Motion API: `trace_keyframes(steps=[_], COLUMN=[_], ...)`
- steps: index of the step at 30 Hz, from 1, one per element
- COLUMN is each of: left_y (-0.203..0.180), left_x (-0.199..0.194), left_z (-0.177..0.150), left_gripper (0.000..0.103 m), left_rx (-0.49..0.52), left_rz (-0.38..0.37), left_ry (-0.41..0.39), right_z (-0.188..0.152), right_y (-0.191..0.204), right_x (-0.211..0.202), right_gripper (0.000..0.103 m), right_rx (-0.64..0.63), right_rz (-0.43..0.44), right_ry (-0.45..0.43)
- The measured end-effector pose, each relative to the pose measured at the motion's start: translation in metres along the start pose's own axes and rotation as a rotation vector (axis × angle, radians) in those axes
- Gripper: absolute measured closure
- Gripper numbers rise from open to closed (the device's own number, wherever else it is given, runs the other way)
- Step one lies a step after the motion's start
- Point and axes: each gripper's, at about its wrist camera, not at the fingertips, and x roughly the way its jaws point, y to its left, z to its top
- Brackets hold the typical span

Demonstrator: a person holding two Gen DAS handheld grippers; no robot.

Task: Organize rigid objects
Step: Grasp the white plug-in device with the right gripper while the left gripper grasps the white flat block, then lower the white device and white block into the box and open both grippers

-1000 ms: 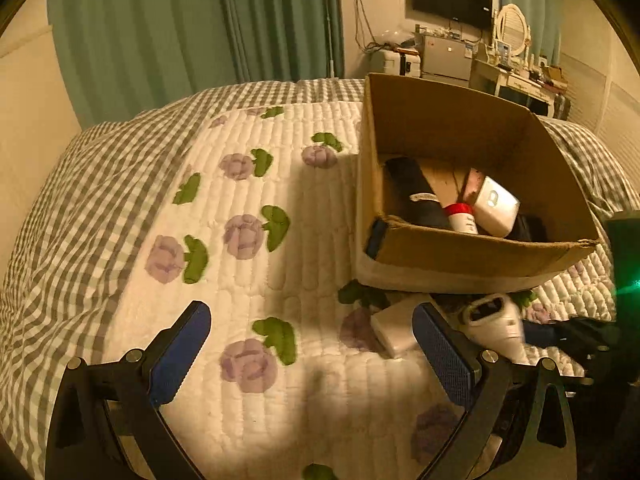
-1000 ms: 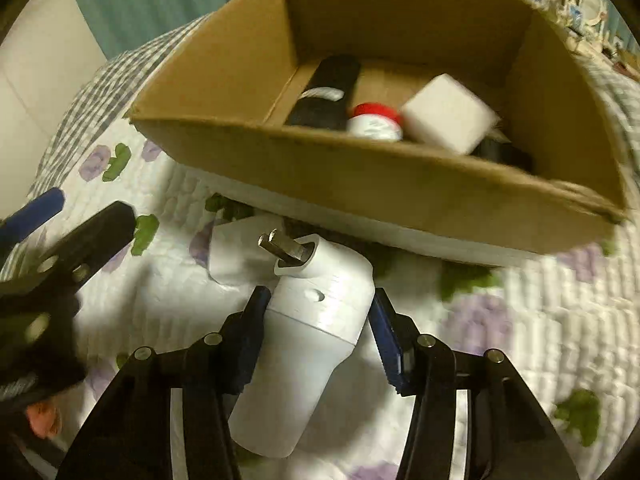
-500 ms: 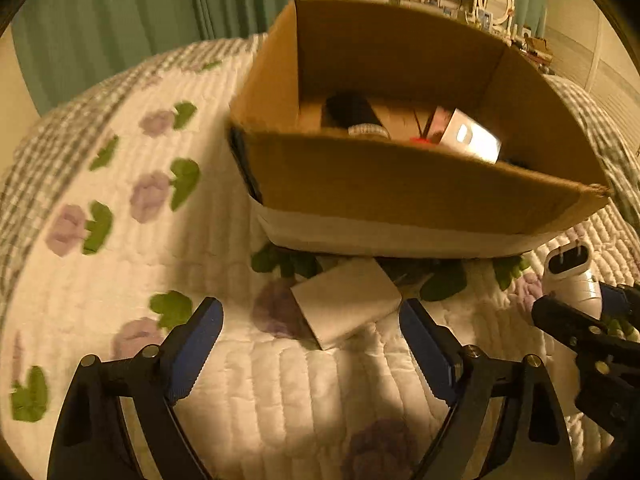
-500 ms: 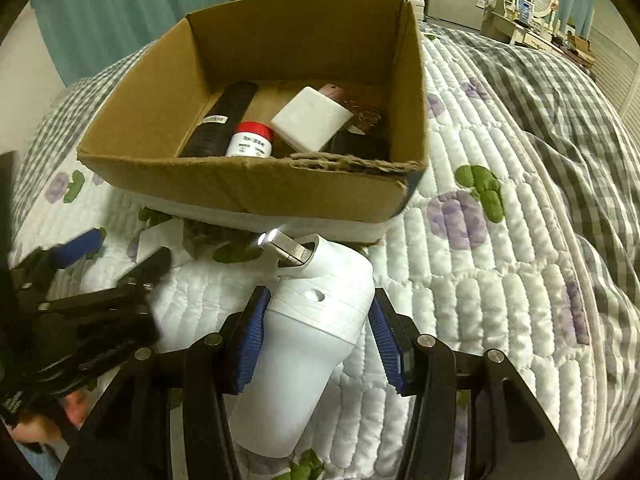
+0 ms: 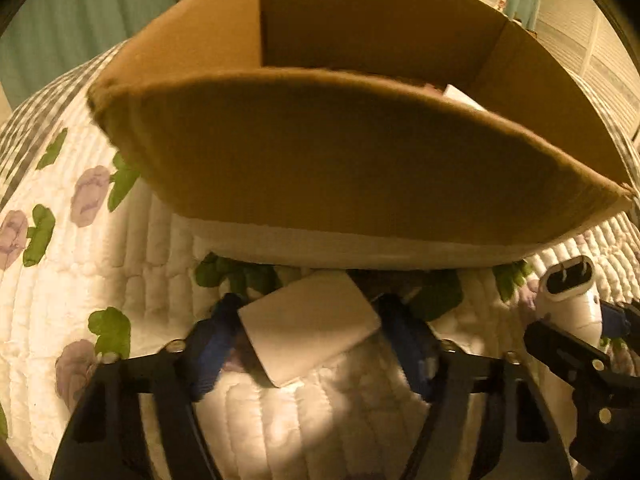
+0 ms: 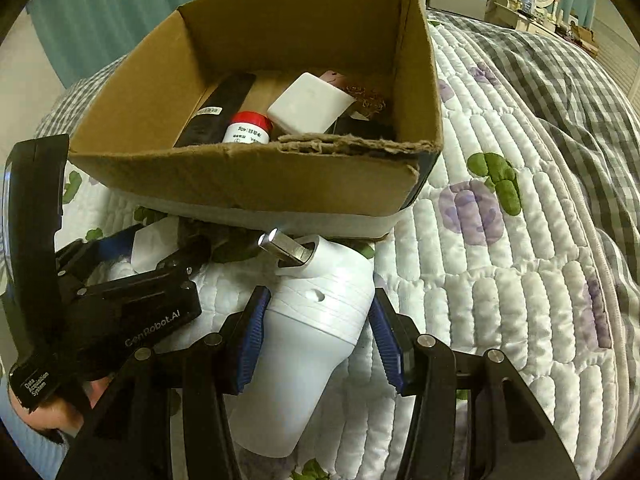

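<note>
1. On the far left, the quilted bedspread (image 5: 80, 280) with purple flowers and green leaves is lying under everything, and the left gripper (image 5: 308, 332) is reaching low over it, just in front of the cardboard box (image 5: 340, 152).
2. The left gripper's blue-padded fingers (image 5: 212, 344) are sitting on either side of a flat white rectangular block (image 5: 310, 328); the left pad is touching the block's left corner, but whether the right pad is pressing the block cannot be told. The block is resting on the bedspread close to the box's near wall.
3. In the middle, the cardboard box (image 6: 256, 168) is standing open on the bedspread, holding a long black item (image 6: 218, 110), a red-capped white bottle (image 6: 248, 128) and a white rectangular adapter (image 6: 308, 104).
4. To the right, the right gripper (image 6: 316, 332) is clamping a white cylindrical charger (image 6: 308, 336) between its blue pads, with the two metal prongs (image 6: 280, 244) pointing up toward the box's near wall. The charger is sitting just outside the box, above the bedspread.
</note>
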Motion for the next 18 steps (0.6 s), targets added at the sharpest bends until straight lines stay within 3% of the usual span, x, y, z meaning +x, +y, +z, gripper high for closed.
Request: trace_keyframes(steps=[10, 18], left_y=[-0.006, 0.005], left_x=[-0.037, -0.092], left_z=[-0.019, -0.025], left_gripper=[0.038, 0.038], left_rx=[0.017, -0.013], left_rz=[0.026, 0.022], left_ry=[-0.014, -0.087], right_z=[-0.013, -0.018], right_y=[-0.009, 0.002], right_x=[-0.026, -0.06], right_gripper=[0.053, 0.053], right_rx=[-0.012, -0.044], right_rz=[0.001, 0.0], right_ry=[-0.048, -0.1])
